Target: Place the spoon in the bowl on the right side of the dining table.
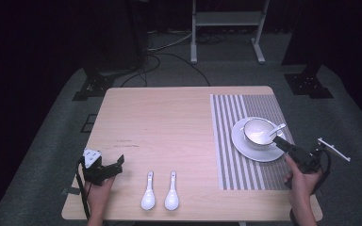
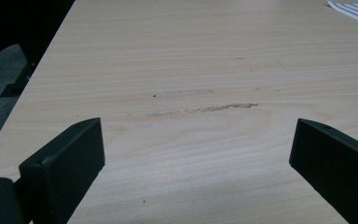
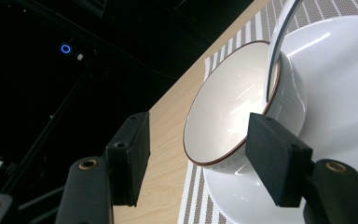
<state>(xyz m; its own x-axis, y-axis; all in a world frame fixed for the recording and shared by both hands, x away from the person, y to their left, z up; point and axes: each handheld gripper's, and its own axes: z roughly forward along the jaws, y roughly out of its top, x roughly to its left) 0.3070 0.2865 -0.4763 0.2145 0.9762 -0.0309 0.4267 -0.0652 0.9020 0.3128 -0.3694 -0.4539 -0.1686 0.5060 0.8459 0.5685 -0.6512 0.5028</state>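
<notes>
Your right tongs (image 1: pixel 279 141) gape open right at the bowl (image 1: pixel 258 133) holding a spoon (image 1: pixel 274 131); your left tongs (image 1: pixel 115 165) stand open over bare desk (image 1: pixel 169 127)

The high view looks forward and down from above the person's edge of the surface (image 1: pixel 169 122), taking in all of it. The left gripper view sits low, close over bare wood (image 2: pixel 191 70), facing the striped mat's corner (image 2: pixel 354 8). The right gripper view, tilted, sits very near the bowl (image 3: pixel 223 107) on the mat, which the high view also shows (image 1: pixel 259 133).
</notes>
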